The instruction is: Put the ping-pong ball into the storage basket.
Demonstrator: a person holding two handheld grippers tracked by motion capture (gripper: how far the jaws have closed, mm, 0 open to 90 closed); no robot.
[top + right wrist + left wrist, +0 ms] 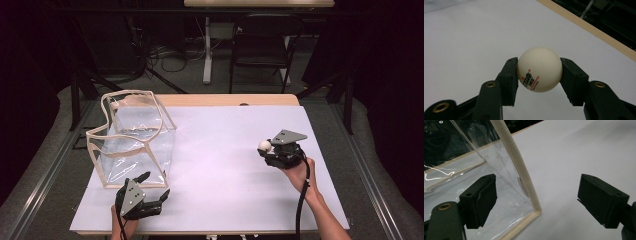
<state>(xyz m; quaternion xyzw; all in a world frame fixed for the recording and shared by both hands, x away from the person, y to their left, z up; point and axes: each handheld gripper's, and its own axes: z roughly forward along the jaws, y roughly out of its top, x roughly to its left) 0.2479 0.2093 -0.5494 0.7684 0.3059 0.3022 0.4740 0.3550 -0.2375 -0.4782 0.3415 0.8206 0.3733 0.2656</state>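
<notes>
While the right gripper (265, 147) is pinching a white ball (539, 69), the left gripper (537, 202), jaws wide, is straddling the clear bag's (135, 142) corner; best steadying that rim before dropping.

White ball (539, 69), red-black print facing camera, pinched between right gripper (539, 75) jaws, raised off counter at 3 o'clock. Clear bag (134, 140), cream-trimmed, upright at 9 o'clock.

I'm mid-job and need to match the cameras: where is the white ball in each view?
High view: the white ball is at mid-right, clamped in the right gripper above the white table cover.
Left gripper view: not in it; the clear bag corner stands between open fingers.
Right gripper view: centre, the ball squeezed between both fingers.
Shared landmark: the white table cover.
</notes>
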